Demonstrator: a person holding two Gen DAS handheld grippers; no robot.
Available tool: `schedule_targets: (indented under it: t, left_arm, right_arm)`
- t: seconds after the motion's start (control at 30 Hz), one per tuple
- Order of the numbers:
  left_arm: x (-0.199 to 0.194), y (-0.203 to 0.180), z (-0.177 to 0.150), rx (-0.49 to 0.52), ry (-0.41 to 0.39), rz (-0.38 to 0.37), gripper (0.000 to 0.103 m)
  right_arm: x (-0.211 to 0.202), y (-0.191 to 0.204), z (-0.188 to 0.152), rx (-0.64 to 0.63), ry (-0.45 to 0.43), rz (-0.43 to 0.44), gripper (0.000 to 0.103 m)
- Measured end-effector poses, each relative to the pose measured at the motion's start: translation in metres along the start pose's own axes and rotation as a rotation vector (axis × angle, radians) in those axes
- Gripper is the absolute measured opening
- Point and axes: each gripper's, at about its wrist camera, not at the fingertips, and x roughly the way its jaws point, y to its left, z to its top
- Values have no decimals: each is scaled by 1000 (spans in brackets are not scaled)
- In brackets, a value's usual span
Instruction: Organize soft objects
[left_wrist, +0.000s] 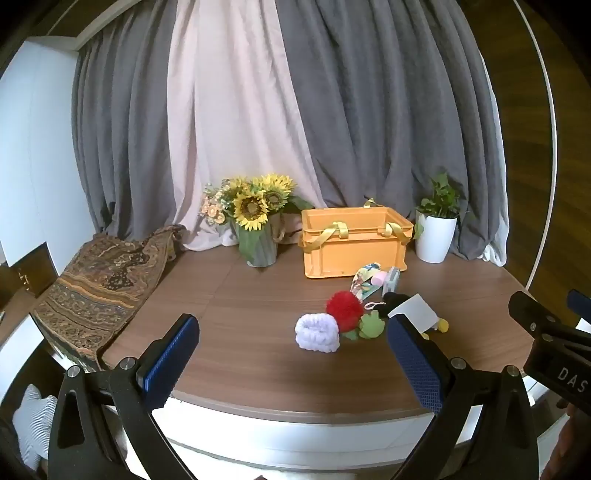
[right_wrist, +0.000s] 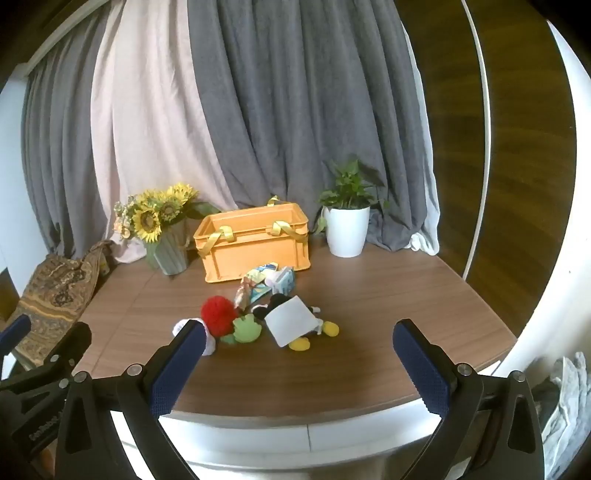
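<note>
Left gripper (left_wrist: 291, 354) spread wide, nothing between the blue pads (left_wrist: 168, 360), poised over the near edge of the round wooden table (left_wrist: 240, 332). Right gripper (right_wrist: 299, 365) likewise wide apart and empty-handed, hanging at the same near rim, just beside the left one.

Soft things clustered mid-table, right of centre: white fluffy scrunchie (left_wrist: 317, 332) nearest the front, touching a red pompom (left_wrist: 344, 310), then a green frog plush (left_wrist: 371, 325) pressed against the pompom's right side. Behind them, a black plush with yellow feet (right_wrist: 314, 334) and a white card tag (right_wrist: 291, 321) lying over it. Further back, a printed fabric pouch (left_wrist: 364, 282), a small pink item (left_wrist: 380, 277) and a pale patterned piece (left_wrist: 392, 280), crowded right up against the front wall of the orange crate (left_wrist: 354, 254).

Crate upright, open-topped, yellow straps (left_wrist: 332, 234) draped over its rim, set toward the rear. Sunflower vase (left_wrist: 258, 236) left of the crate, near but apart; white potted plant (left_wrist: 436, 236) right of it, close to the far edge. Paisley cloth (left_wrist: 99, 291) spilling over the left rim.

Bare wood between the near edge and the scrunchie, wide bare stretch on the left half, another bare patch on the right past the yellow feet. Grey and pink curtains (left_wrist: 258, 110) closing off the back.
</note>
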Motion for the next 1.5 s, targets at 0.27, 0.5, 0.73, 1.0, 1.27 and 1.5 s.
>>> schedule_targets:
  t: [0.27, 0.5, 0.73, 1.0, 1.27, 1.5]
  left_arm:
    - [-3, 10, 5, -10, -9, 1, 103]
    - [-9, 4, -1, -16, -21, 6, 103]
    - [-7, 5, 3, -15, -14, 0, 103]
    - [-9, 6, 1, -13, -21, -13, 103]
    - [-10, 6, 1, -13, -25, -17, 103]
    - [-10, 6, 1, -14, -24, -18, 103]
  right_arm:
    - [-2, 3, -2, -1, 1, 4, 103]
    - [-7, 3, -3, -6, -1, 7, 103]
    - [-5, 6, -5, -11, -1, 9, 103]
    - [-9, 7, -4, -8, -4, 5, 103]
    - [-12, 5, -2, -4, -10, 4, 103]
    - [-13, 5, -1, -3, -11, 4, 103]
